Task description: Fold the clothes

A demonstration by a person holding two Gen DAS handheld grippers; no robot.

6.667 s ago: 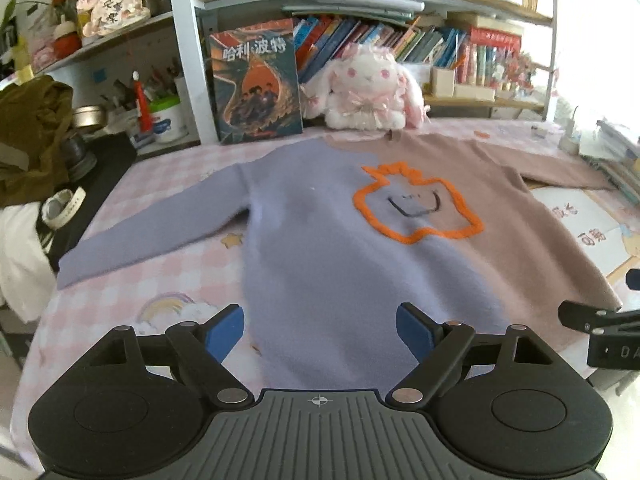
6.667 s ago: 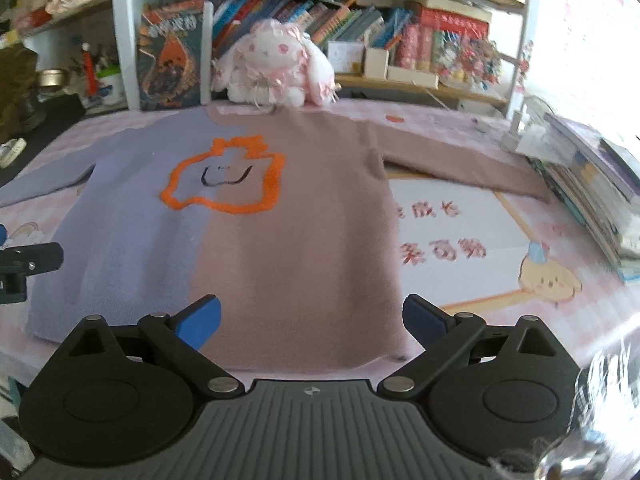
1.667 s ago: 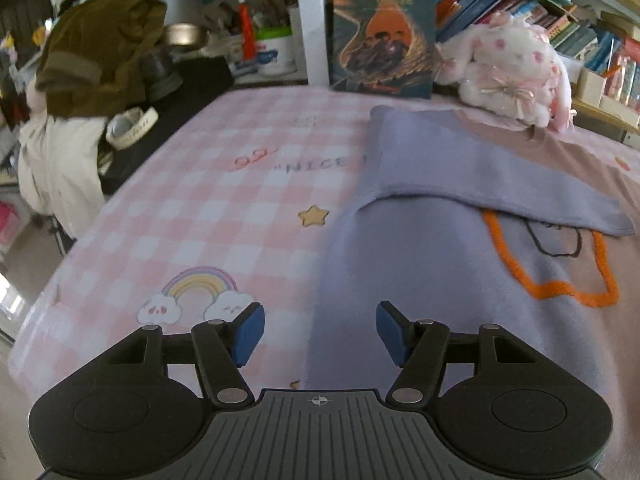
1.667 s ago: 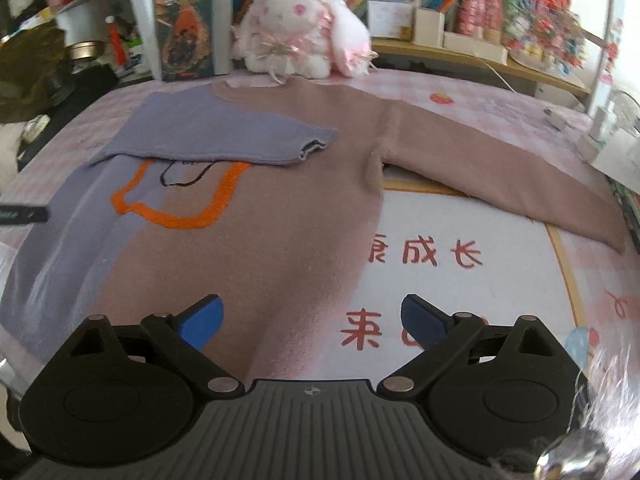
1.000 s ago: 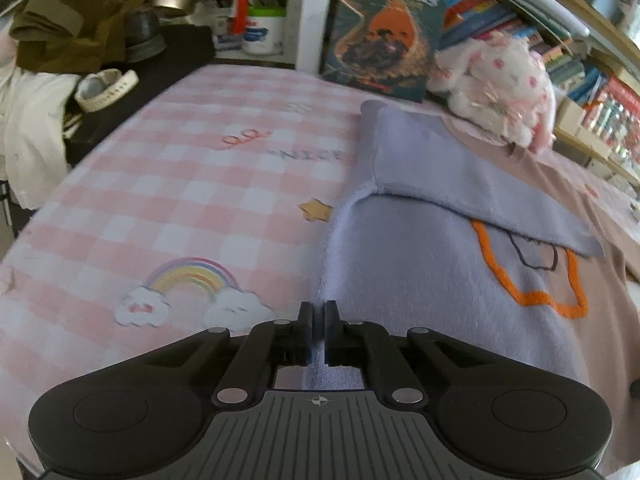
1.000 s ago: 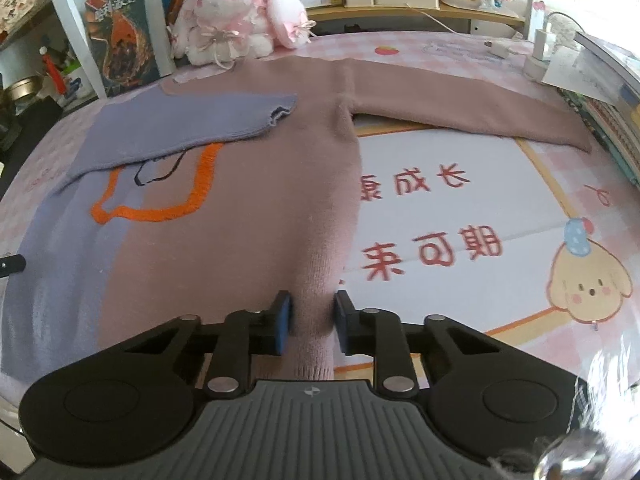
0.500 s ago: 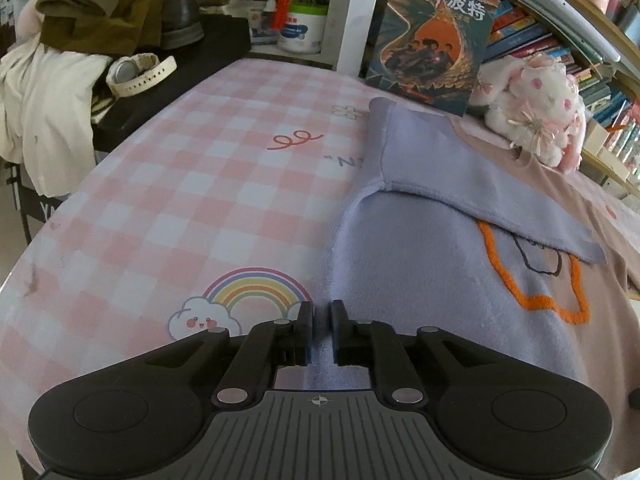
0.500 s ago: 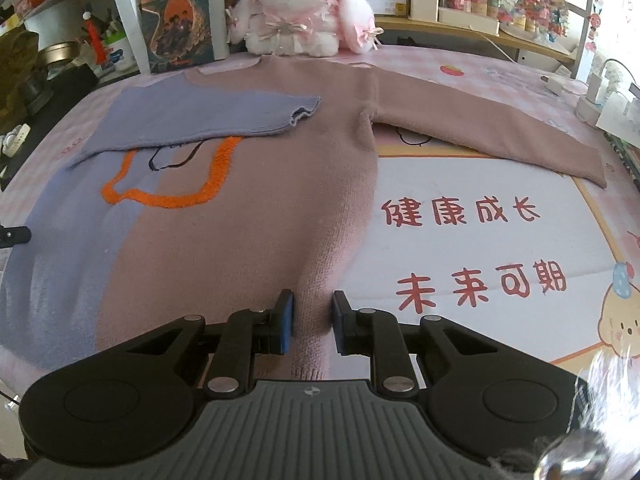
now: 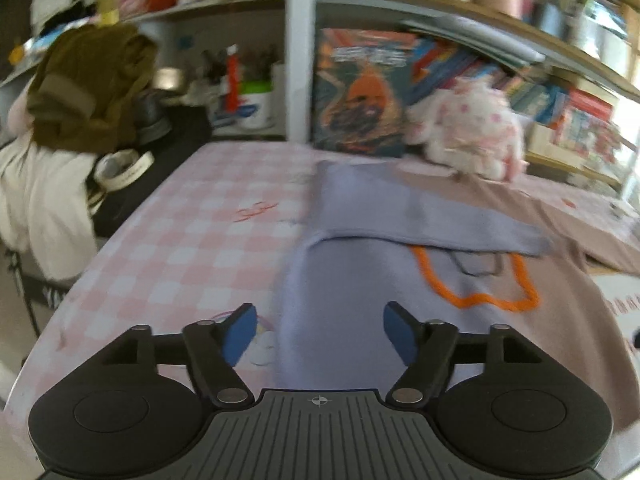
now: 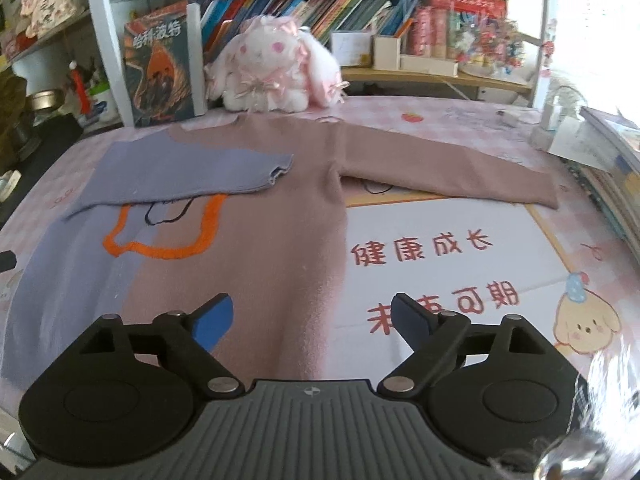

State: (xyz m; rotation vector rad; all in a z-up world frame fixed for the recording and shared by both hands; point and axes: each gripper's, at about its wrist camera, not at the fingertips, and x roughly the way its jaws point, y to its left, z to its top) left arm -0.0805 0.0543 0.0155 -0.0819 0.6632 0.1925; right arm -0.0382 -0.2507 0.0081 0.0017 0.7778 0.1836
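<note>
A lilac and dusty-pink sweater (image 10: 256, 248) with an orange outline motif lies flat on the table, also in the left wrist view (image 9: 360, 280). Its lilac sleeve (image 10: 188, 178) is folded across the chest, also in the left wrist view (image 9: 420, 216). The pink sleeve (image 10: 448, 172) stretches out to the right. My left gripper (image 9: 320, 332) is open and empty over the sweater's lower left hem. My right gripper (image 10: 312, 322) is open and empty over the lower right hem.
A pink checked table cover (image 9: 192, 240) lies under the sweater, with a printed mat (image 10: 460, 264) on the right. A plush bunny (image 10: 276, 68) and a book (image 10: 160, 64) stand at the back below bookshelves. Olive and white clothes (image 9: 80, 92) hang off the left.
Both grippers were shut on the sweater's bottom hem half a second ago and have now opened and let go. Both have drawn back slightly; the left view is blurred by motion.
</note>
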